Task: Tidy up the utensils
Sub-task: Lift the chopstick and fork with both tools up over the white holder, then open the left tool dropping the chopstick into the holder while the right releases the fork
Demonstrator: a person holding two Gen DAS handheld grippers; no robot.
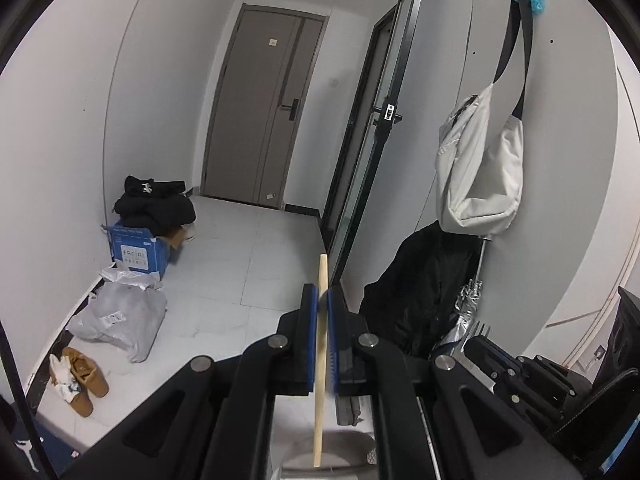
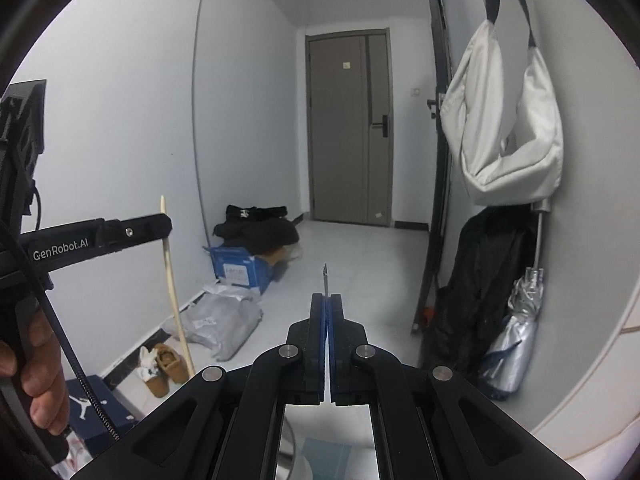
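Chopstick of pale wood [image 1: 320,360] stands twelve-to-six, pinched by the left hand-held gripper [image 1: 322,300]; the right hand-held gripper [image 2: 327,304] pinches a metal fork [image 2: 325,278] pointing twelve.

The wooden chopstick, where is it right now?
The wooden chopstick is clamped between the blue pads of the left gripper, standing nearly upright. In the right wrist view it shows at far left, in front of the white wall.

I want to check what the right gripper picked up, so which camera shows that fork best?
The left wrist view: the fork shows its tines there, standing above the right gripper. The right wrist view sees the fork only edge-on, a thin sliver above the right gripper's closed jaws, with no tines visible.
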